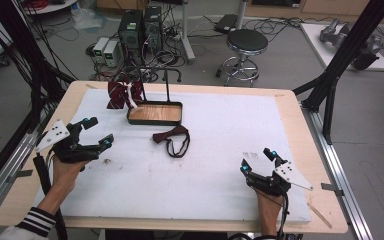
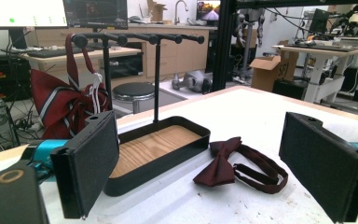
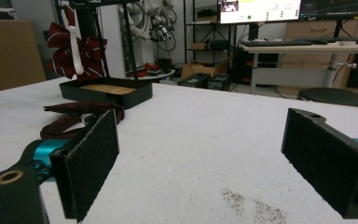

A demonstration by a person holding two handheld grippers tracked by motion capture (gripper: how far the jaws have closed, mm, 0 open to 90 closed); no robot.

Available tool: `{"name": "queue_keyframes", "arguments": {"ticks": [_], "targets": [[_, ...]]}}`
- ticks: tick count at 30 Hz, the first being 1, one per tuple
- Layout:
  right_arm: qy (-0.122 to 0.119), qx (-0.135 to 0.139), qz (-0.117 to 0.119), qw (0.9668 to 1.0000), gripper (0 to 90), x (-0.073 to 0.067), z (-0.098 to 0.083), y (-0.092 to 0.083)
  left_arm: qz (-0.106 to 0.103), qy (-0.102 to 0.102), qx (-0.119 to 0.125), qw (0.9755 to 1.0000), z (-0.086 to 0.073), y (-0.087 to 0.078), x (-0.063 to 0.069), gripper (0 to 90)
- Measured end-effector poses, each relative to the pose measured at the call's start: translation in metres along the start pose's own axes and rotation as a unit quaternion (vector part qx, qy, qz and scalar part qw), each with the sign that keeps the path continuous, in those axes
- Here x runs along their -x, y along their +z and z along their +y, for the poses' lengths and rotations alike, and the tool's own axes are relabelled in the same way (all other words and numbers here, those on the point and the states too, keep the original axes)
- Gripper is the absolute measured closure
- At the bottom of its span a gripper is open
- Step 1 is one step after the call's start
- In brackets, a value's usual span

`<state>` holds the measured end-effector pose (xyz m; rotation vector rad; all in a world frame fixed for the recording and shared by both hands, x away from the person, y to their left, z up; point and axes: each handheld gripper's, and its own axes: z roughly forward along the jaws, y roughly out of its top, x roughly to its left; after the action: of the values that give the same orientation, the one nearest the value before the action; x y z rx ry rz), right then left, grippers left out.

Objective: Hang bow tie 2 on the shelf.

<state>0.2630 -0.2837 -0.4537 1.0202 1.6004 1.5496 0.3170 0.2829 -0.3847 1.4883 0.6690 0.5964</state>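
Note:
A dark maroon bow tie (image 1: 172, 138) (image 2: 237, 165) (image 3: 77, 116) with its strap lies flat on the white mat, just in front of a black stand. The stand's wood-lined tray (image 1: 155, 114) (image 2: 154, 147) (image 3: 106, 91) carries an upright rack; a red striped bow (image 1: 123, 94) (image 2: 65, 100) (image 3: 77, 53) hangs from the rack's left end. My left gripper (image 1: 94, 132) (image 2: 209, 163) is open at the mat's left, aimed at the tray and bow tie, holding nothing. My right gripper (image 1: 257, 160) (image 3: 205, 163) is open near the front right, well clear of the bow tie.
The white mat (image 1: 220, 150) covers a wooden table (image 1: 300, 150). A round stool (image 1: 246, 47), computer towers (image 1: 140, 27) and cables stand on the floor beyond the far edge. Black frame posts (image 1: 340, 55) rise at the table's right and left.

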Motion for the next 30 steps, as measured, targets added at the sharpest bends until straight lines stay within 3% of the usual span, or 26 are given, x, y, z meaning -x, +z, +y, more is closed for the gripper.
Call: {"name": "queue_keyframes", "arguments": {"ticks": [5, 18, 21, 25, 29, 30], "targets": [[0.001, -0.001, 0.0, 1.0, 10.2, 0.0, 0.0, 0.0, -0.002, -0.001, -0.008, 1.0, 0.0, 0.004, 0.001, 12.5], [0.001, -0.001, 0.001, 1.0, 10.2, 0.0, 0.0, 0.0, -0.02, 0.012, -0.067, 0.9975, 0.009, 0.029, 0.005, 12.6], [0.001, 0.0, 0.001, 1.0, 10.2, 0.0, 0.0, 0.0, -0.026, 0.026, -0.089, 0.9954, 0.015, 0.038, 0.006, 12.6], [0.002, 0.001, 0.001, 1.0, 10.2, 0.001, 0.0, 0.0, -0.032, 0.028, -0.105, 0.9935, 0.02, 0.047, 0.006, 12.7], [0.005, -0.001, 0.001, 1.0, 10.2, 0.0, 0.0, 0.0, -0.043, 0.032, -0.135, 0.9894, 0.029, 0.062, 0.008, 12.7], [0.005, -0.001, 0.001, 1.0, 10.2, 0.0, 0.0, 0.0, -0.043, 0.032, -0.135, 0.9894, 0.029, 0.062, 0.008, 12.7]]}}
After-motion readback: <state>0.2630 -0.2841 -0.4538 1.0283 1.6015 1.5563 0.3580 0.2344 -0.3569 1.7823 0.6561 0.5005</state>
